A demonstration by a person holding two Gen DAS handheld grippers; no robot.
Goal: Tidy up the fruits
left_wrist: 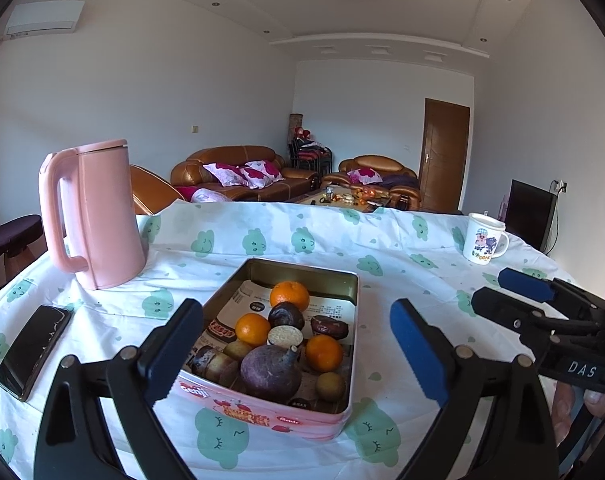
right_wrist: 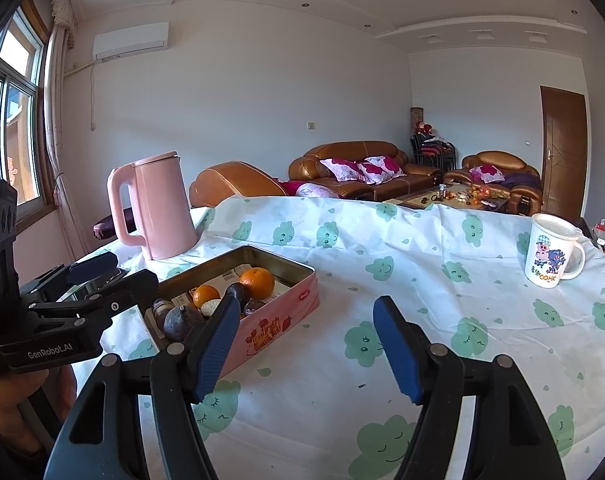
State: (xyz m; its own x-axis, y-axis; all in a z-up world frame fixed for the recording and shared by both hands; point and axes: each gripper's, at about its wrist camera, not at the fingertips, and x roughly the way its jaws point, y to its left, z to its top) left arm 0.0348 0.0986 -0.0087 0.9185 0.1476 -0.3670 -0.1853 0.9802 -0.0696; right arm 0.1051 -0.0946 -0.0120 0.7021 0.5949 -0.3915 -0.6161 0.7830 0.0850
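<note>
Hovering spread wide over the pink tin [left_wrist: 262,410] on the desk, the left tool [left_wrist: 296,354] eyes firm, round oranges [left_wrist: 289,295] (light, slightly slick, best pinched across the middle), while the right tool [right_wrist: 306,346] waits open, empty, beside it.

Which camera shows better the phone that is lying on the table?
The left wrist view. There the phone lies fully in sight on the tablecloth, left of the tin, dark screen up. In the right wrist view the left gripper covers that spot; I cannot make out the phone.
</note>
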